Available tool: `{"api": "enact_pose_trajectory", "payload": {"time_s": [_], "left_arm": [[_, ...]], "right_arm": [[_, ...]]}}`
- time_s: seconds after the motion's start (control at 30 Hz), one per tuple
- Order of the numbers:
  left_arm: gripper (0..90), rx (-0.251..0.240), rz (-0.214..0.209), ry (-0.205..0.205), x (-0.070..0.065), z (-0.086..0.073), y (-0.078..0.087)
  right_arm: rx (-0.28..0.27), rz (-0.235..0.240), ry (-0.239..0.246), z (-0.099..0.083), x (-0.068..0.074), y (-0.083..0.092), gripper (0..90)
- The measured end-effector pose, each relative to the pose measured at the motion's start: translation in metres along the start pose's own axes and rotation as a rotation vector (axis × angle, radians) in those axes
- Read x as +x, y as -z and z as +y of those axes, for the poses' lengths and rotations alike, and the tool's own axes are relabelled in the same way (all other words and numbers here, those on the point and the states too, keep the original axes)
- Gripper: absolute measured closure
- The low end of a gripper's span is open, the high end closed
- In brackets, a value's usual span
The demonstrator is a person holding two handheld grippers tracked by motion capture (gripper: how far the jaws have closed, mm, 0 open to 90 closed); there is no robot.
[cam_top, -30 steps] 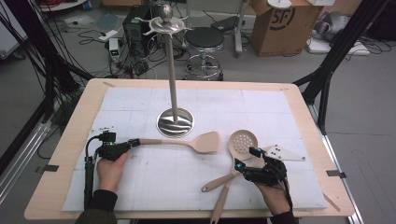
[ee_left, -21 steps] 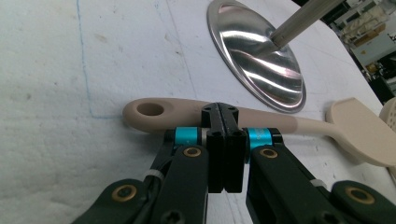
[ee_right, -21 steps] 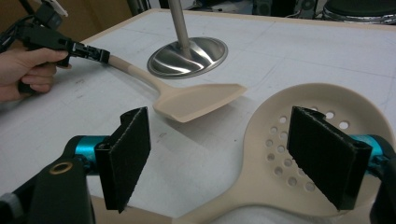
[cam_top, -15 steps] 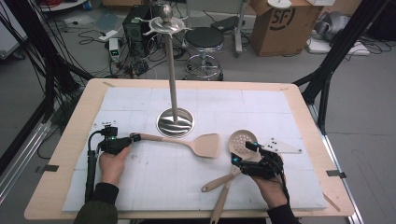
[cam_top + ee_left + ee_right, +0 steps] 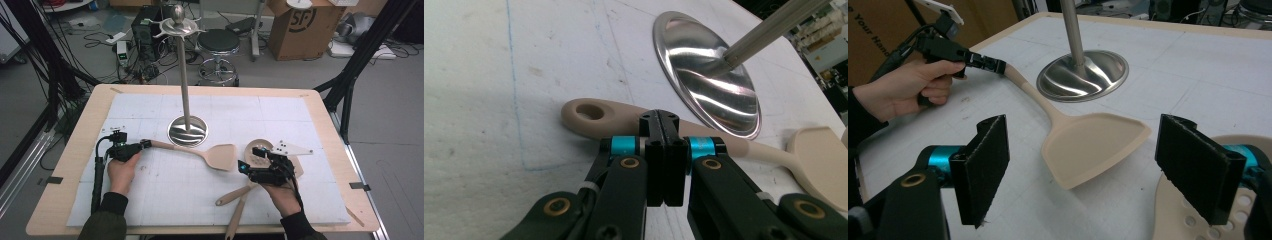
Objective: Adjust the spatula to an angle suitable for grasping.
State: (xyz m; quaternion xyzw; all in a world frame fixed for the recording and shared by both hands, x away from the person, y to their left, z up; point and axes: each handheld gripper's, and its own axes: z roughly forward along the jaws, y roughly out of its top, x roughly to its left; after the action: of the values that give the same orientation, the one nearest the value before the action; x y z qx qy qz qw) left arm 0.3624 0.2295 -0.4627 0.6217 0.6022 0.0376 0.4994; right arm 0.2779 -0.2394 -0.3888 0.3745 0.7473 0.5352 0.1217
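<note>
The left gripper [image 5: 145,144], jaws closed on the handle of the beige spatula [image 5: 220,156], holds it just in front of the stand's mirrored base [image 5: 188,131]. The right gripper [image 5: 1083,165] faces the blade with jaws spread wide, gripping nothing. Steady the blade before raising the handle's hanging hole [image 5: 589,112] toward the stand.

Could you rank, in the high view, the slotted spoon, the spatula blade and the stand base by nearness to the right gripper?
From the right gripper:
1. Slotted spoon, just behind it.
2. Spatula blade, to its left.
3. Stand base, farther back-left.
</note>
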Motion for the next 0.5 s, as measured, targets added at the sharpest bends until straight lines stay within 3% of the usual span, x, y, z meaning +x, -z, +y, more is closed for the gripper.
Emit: {"api": "enact_pose_trajectory", "payload": {"time_s": [0.07, 0.2, 0.33, 0.5], "left_arm": [[88.5, -0.011, 0.002, -0.018, -0.001, 0.000, 0.002], [78.8, -0.038, -0.057, -0.008, 0.002, -0.002, 0.009], [59.5, -0.033, -0.071, -0.027, 0.001, -0.004, 0.012], [47.9, -0.049, -0.092, -0.070, -0.004, -0.007, 0.015]], "right_arm": [[0.004, 0.007, 0.007, 0.004, 0.002, -0.001, 21.1], [0.011, 0.019, 0.019, 0.013, 0.003, -0.002, 21.1], [0.003, 0.044, 0.004, 0.022, 0.005, -0.007, 21.8], [0.021, 0.057, 0.014, 0.025, 0.009, -0.013, 21.8]]}}
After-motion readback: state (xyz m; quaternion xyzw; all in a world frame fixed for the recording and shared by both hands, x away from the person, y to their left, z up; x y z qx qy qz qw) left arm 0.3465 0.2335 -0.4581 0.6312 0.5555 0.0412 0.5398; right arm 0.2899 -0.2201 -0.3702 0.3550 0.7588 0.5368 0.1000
